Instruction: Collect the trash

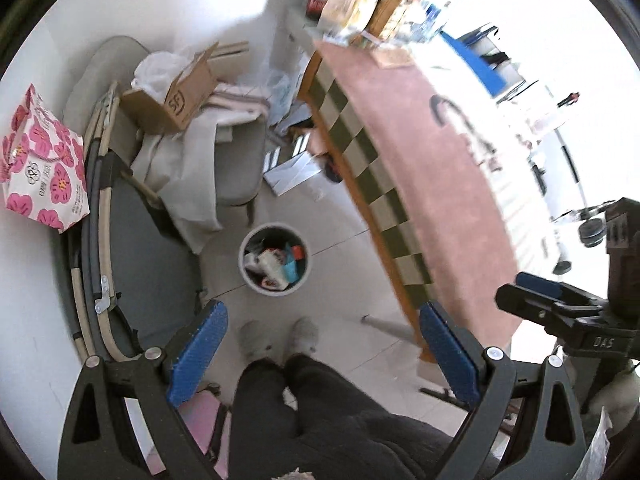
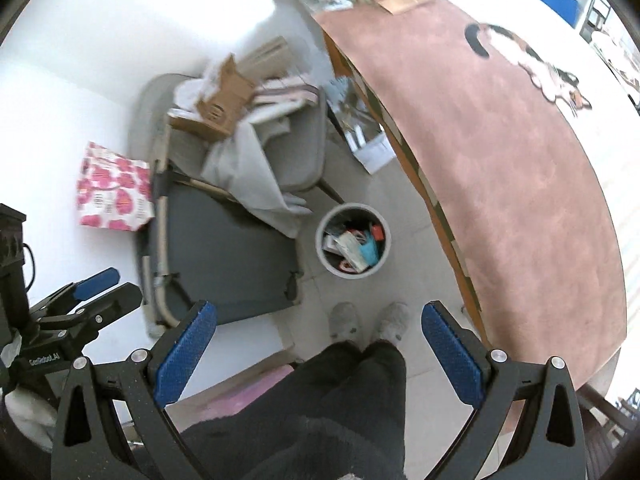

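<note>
Left wrist view looks steeply down: the left gripper [image 1: 320,354] has its blue-padded fingers [image 1: 198,354] spread wide with nothing between them, and straight ahead of its tips, well below on the pale tiled floor [image 1: 344,272], stands the round grey waste bin [image 1: 274,258], already holding crumpled wrappers and a teal packet. Between the gripper and the bin are the person's dark trouser legs [image 1: 304,404] and light slippers [image 1: 280,338].

The right gripper [image 2: 320,354] is likewise splayed and empty, with the same bin ahead of it and slightly to its right. Off to that gripper's right runs the pink cloth-covered table with a cat picture [image 2: 500,152]; to its left lie a folded grey cot [image 2: 224,248], a grey chair piled with a brown cardboard box [image 2: 218,108], and a pink flowered paper bag [image 2: 114,186].

Neither gripper carries trash, so I judge the next step is to go looking for a piece, possibly the white papers on the floor [image 1: 292,168] under the table edge, ahead of the left gripper past the bin. Risks from here: both grippers hang close together, so a quick swing could knock one against the other; a low reach might clip the table edge or tip the bin; and flat paper on tile may slide away from wide fingers instead of being pinched.
</note>
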